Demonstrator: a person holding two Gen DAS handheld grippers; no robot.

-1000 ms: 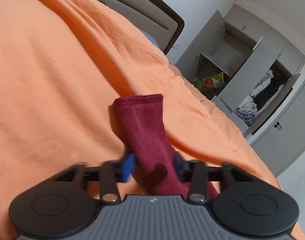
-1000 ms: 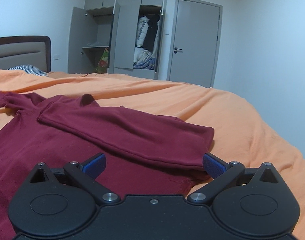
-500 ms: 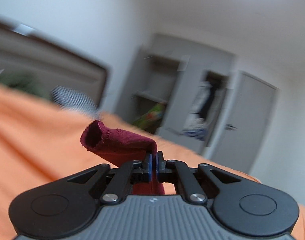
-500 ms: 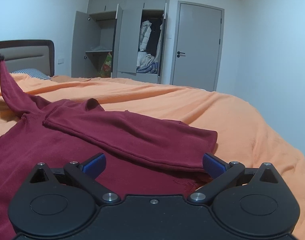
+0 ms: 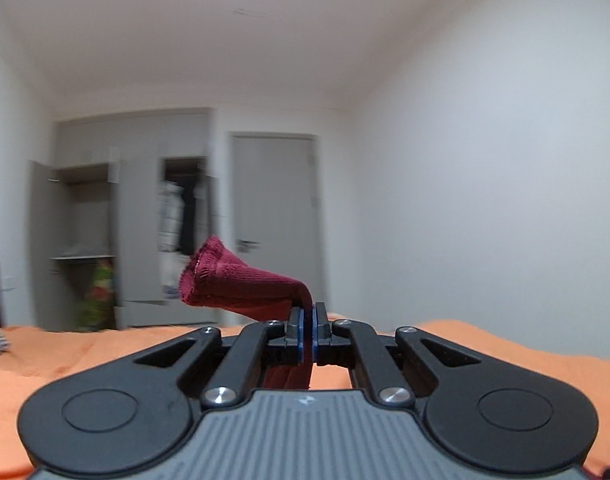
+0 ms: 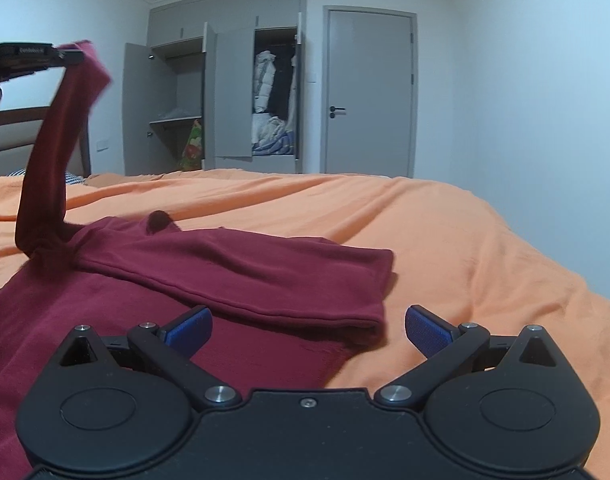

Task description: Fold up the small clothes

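I'm partway into folding the maroon top [image 6: 105, 292], which lies spread on the orange bedspread [image 6: 445, 232] across the lower left and centre of the right wrist view. One sleeve [image 6: 289, 276] is already laid across the body of the top, its cuff end toward the right of the frame. The other sleeve [image 6: 55, 148] is the step in hand: it rises from the shoulder up to the upper left of that view, lifted well clear of the bed.

By my reckoning the next move is to carry this raised sleeve over and lay it flat across the body, beside or over the first one, then let go. I need to keep the fabric from twisting as it comes down, and it will likely sag and bunch if I drop it early.

Now the jaws. My left gripper [image 5: 307, 334] has its jaws pressed together, pinching the sleeve just behind the cuff [image 5: 209, 276], which flops out loose to the centre left of the left wrist view. In the right wrist view that same gripper [image 6: 71, 57] shows at the upper left edge.

My right gripper [image 6: 308, 326] sits low over the top with its jaws spread wide. It holds nothing, and whether its fingers [image 6: 187, 327] brush the cloth I cannot tell.
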